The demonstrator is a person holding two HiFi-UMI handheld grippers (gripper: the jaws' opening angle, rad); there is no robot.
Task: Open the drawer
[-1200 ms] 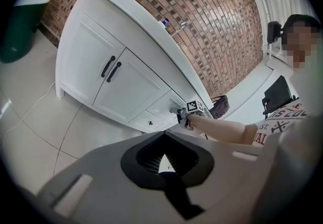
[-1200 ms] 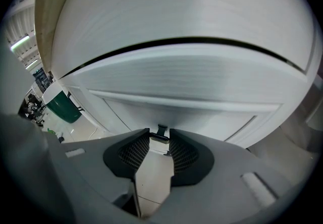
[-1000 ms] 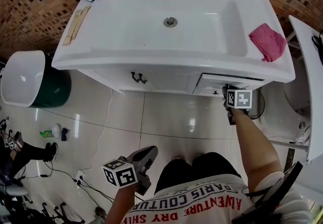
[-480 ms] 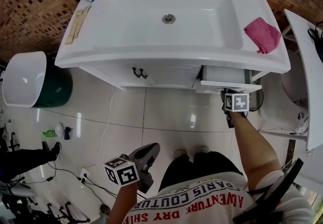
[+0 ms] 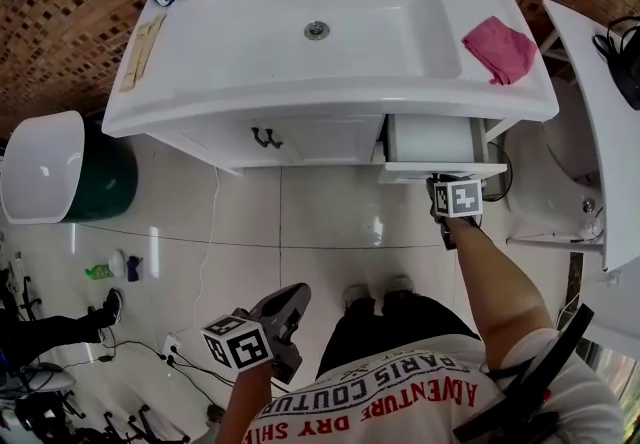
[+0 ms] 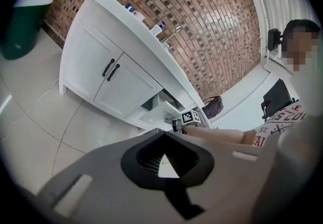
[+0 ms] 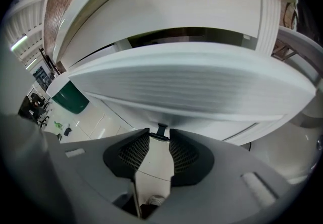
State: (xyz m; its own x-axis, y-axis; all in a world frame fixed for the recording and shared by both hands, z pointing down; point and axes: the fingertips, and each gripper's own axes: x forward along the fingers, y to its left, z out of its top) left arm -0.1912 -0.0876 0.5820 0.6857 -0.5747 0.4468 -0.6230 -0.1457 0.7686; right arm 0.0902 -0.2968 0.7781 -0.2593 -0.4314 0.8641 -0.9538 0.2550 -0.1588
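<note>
while the drawer [image 5: 445, 170], partly out beneath the right end of the sink surface [image 5: 300, 97], looks stiff, light and easy-sliding, the right gripper [image 7: 160, 140] pinches its small dark centre handle [image 7: 162, 127], the best hold, and the left gripper [image 6: 163, 140] hangs pressed together.

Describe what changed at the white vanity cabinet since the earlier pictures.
The white drawer slid further out toward the person, pulled by the right gripper, which stays closed on its small dark handle. The pink cloth on the basin top and the shut cabinet doors are unchanged.
</note>
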